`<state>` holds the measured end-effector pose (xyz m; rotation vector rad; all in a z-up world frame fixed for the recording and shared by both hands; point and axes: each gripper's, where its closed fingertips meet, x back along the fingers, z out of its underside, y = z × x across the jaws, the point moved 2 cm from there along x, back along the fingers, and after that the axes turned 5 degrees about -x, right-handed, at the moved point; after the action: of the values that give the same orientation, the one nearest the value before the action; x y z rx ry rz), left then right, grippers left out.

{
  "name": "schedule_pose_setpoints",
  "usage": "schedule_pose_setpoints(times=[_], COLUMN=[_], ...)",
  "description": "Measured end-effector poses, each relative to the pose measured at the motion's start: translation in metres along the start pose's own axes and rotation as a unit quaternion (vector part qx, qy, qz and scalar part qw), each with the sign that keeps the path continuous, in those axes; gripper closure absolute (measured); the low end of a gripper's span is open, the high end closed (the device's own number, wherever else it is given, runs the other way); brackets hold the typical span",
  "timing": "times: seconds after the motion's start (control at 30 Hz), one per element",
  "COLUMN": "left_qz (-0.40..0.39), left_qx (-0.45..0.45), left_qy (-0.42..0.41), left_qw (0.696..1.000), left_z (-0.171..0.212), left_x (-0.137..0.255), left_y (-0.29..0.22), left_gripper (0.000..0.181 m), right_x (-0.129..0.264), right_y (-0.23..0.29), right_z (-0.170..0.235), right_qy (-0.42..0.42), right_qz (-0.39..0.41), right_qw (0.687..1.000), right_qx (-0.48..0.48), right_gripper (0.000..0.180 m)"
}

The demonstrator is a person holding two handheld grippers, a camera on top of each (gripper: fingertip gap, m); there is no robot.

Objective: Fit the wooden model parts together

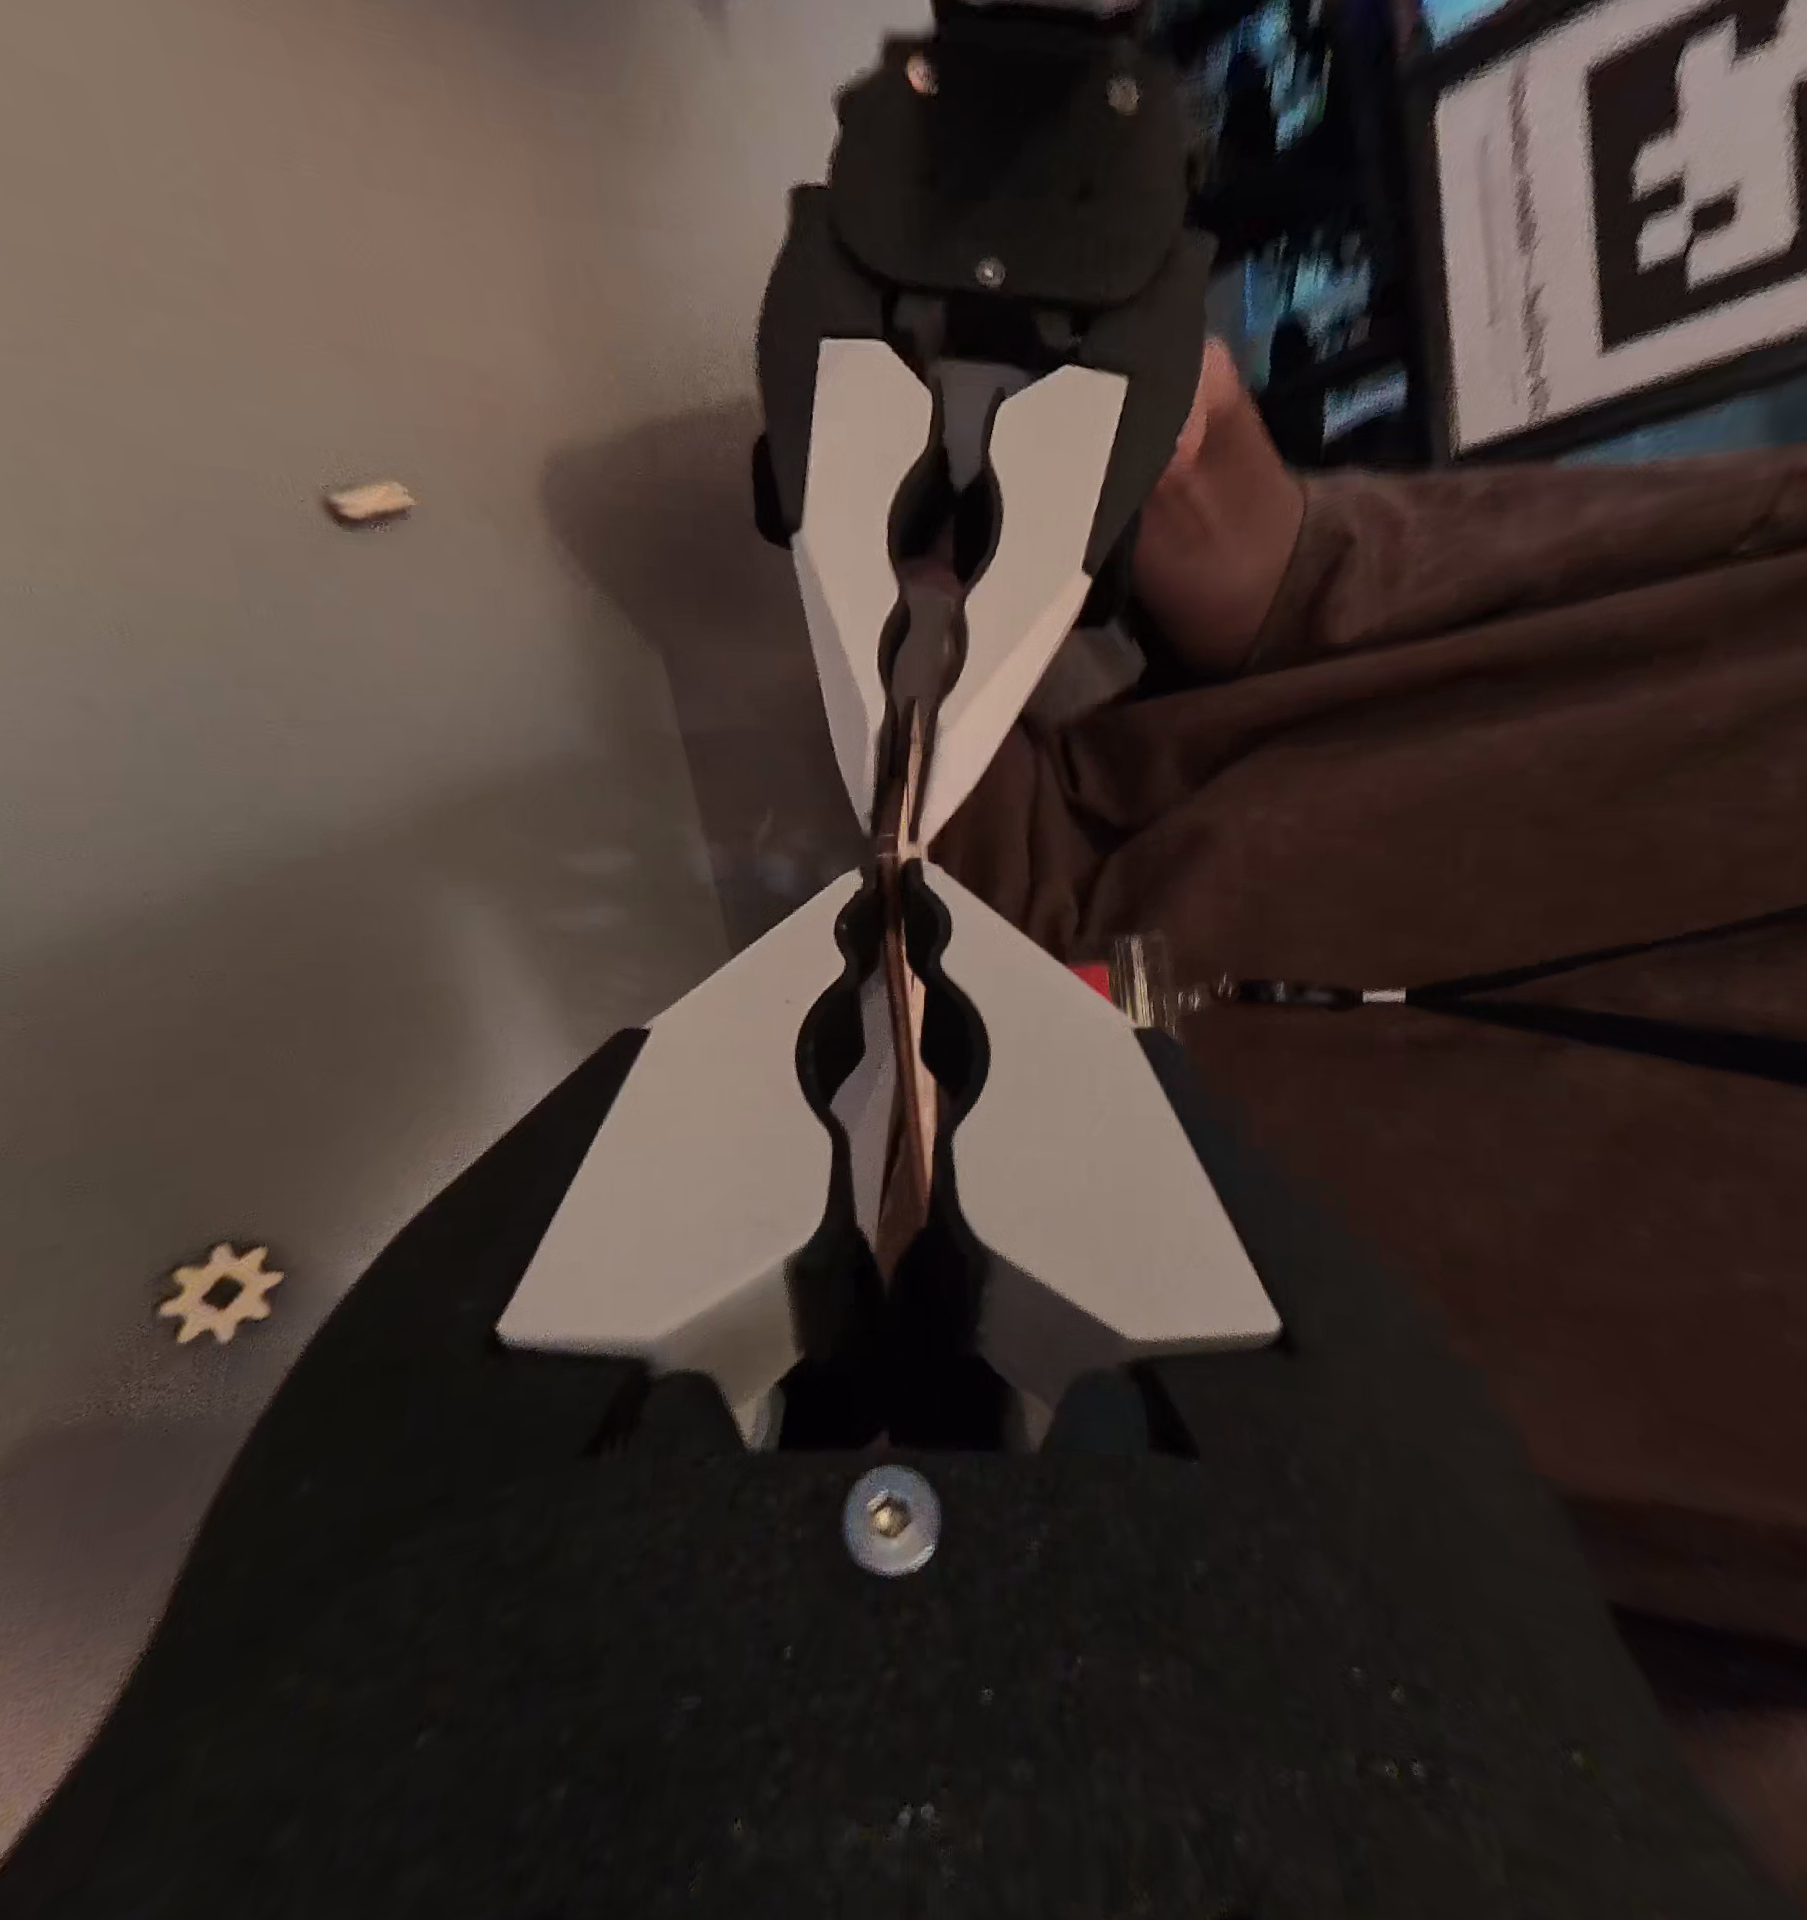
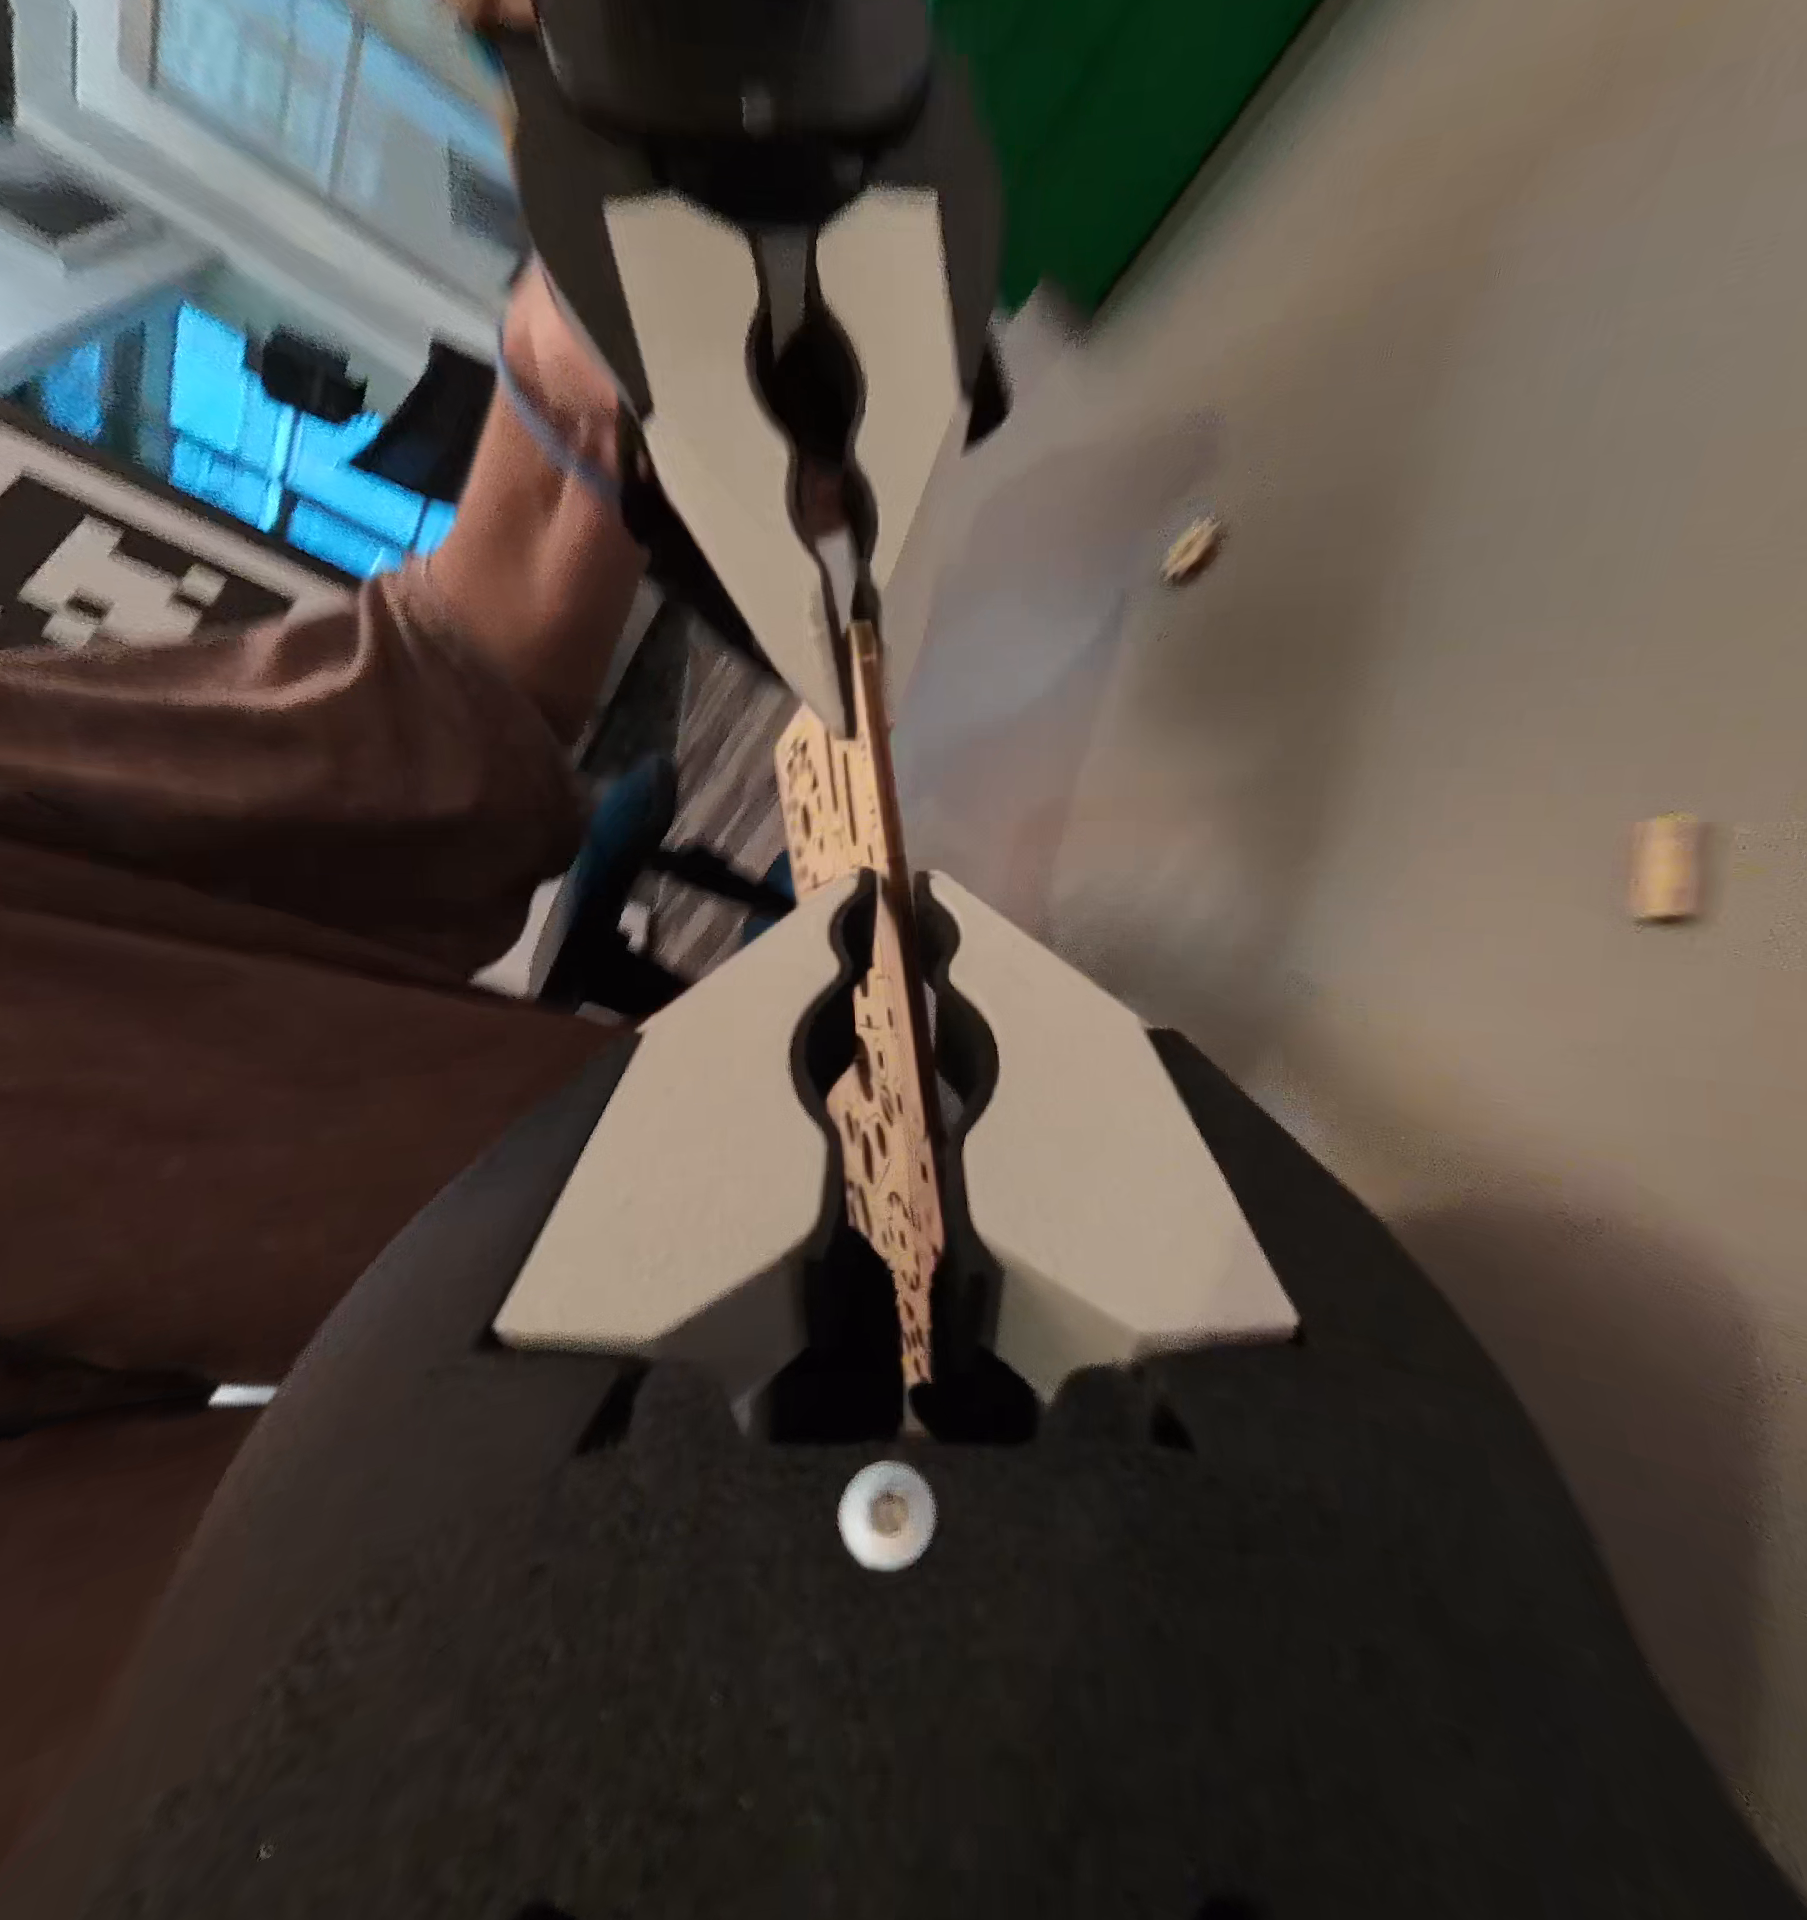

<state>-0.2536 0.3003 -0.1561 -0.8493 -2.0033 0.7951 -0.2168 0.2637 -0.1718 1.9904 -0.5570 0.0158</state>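
Both tongs meeting tip to tip above the grey desk (image 1: 255, 831), each clamped on thin wooden sheet. Left tongs (image 1: 894, 883) closed edge-on around a flat wooden part (image 1: 909, 1122), its long axis running straight forward along the fingers, thin edge up, far end reaching the opposing tips. Right tongs (image 2: 883, 883) likewise closed on an engraved wooden part (image 2: 894, 1122), pale with dark cut-out patterning, long axis forward along the fingers and tilted a little leftward at the far end, poking out past the tips to a wider patterned section (image 2: 826, 800). Cannot tell whether one piece or two joined pieces between the tools. Seen in the left wrist view, right tongs (image 1: 904, 831) pointing back at the camera, pinching the far end of the wood. Seen in the right wrist view, left tongs (image 2: 852, 717) doing the same from the other side. Held clear of the desk, well apart from loose parts lying flat there: a small gear-shaped piece (image 1: 220, 1291) and a short wooden block (image 1: 369, 503). Brown sleeve (image 1: 1501, 779) behind the tools.
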Motion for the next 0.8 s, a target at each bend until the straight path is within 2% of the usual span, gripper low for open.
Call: schedule_pose_setpoints(times=[0.07, 0.13, 0.2, 0.27, 0.33, 0.43, 0.57, 0.8], left_qz=[-0.013, -0.033, -0.048, -0.055, -0.058, -0.068, -0.054, -0.055], left_qx=[0.031, 0.072, 0.111, 0.144, 0.183, 0.209, 0.251, 0.242], left_qy=[-0.067, -0.164, -0.248, -0.297, -0.324, -0.342, -0.379, -0.379], left_qw=[0.997, 0.983, 0.961, 0.942, 0.926, 0.914, 0.889, 0.892], left_z=[-0.001, 0.000, 0.007, 0.021, 0.033, 0.044, 0.055, 0.057], left_x=[0.011, 0.025, 0.034, 0.030, 0.020, 0.002, -0.012, -0.013], left_y=[0.011, 0.024, 0.033, 0.036, 0.035, 0.029, 0.028, 0.031], left_gripper=[0.180, 0.180, 0.180, 0.180, 0.180, 0.179, 0.180, 0.180], right_x=[0.023, 0.048, 0.055, 0.043, 0.030, 0.013, 0.012, 0.008], right_y=[-0.006, -0.008, -0.001, -0.003, -0.016, -0.025, -0.037, -0.035], right_z=[-0.019, -0.030, -0.023, -0.005, 0.010, 0.023, 0.031, 0.035], right_qy=[-0.064, -0.114, -0.102, -0.059, -0.021, 0.028, 0.080, 0.127], right_qz=[0.046, 0.127, 0.187, 0.234, 0.280, 0.288, 0.305, 0.304], right_qw=[0.997, 0.982, 0.965, 0.950, 0.935, 0.935, 0.929, 0.925], right_qx=[0.027, 0.084, 0.155, 0.199, 0.216, 0.207, 0.196, 0.187], right_gripper=[0.170, 0.168, 0.178, 0.180, 0.180, 0.180, 0.180, 0.180])
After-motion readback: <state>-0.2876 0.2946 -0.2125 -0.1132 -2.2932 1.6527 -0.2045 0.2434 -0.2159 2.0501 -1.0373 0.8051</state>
